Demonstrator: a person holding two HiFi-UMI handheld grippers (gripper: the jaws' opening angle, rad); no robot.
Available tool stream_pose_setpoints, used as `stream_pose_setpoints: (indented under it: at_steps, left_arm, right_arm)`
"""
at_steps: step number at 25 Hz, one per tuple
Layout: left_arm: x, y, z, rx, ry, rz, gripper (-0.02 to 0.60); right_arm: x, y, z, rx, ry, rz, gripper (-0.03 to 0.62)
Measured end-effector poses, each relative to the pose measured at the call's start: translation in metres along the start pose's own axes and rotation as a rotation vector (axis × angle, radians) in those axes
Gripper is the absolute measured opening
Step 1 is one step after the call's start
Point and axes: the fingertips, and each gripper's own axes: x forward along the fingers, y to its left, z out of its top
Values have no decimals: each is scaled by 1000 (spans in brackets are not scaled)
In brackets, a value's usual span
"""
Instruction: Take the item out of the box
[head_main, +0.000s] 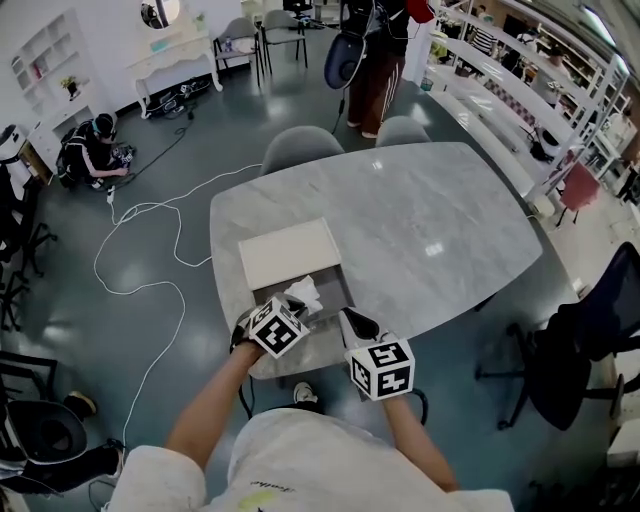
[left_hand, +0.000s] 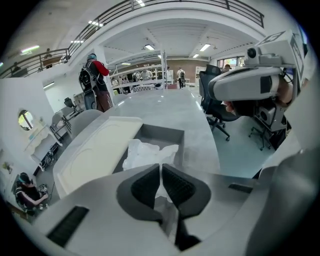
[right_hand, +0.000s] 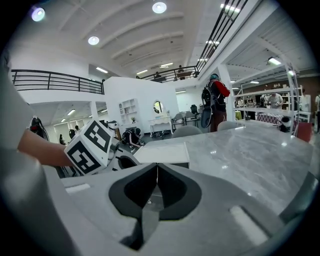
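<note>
The white wrapped item (left_hand: 148, 152) lies crumpled in the open grey box (left_hand: 161, 133), at the near edge of the table (head_main: 430, 210). The cream lid (head_main: 290, 252) sits at 11 o'clock from it. It looks light, soft and crinkly, likely thin film that could slip or tear, so a bunched fold is the best hold. The left gripper (left_hand: 160, 168) has its jaws nearly closed, and they seem to pinch a fold of that wrap. The right gripper (right_hand: 157, 168) is pressed together with nothing in it, at 4 o'clock from the item.
</note>
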Motion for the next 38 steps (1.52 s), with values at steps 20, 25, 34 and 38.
stream_pose_setpoints:
  at_steps: [20,25,34,38]
  left_arm:
    - [-90,-24,19,-254,-290,195,23]
    - [-112,-37,15,-349,-367,244,23]
    - [-140,-61,2,-494,-461,317,23]
    - [-146,-68,-2,-525,-467,338,23]
  right_arm:
    - [-41,19,11,-57,-65,31,5]
    - [-51,31,9,-67,-76,68,5]
    - [-73,42,0,-74,-86,114,5]
    - [-79,44,-2,-72,-84,124,5]
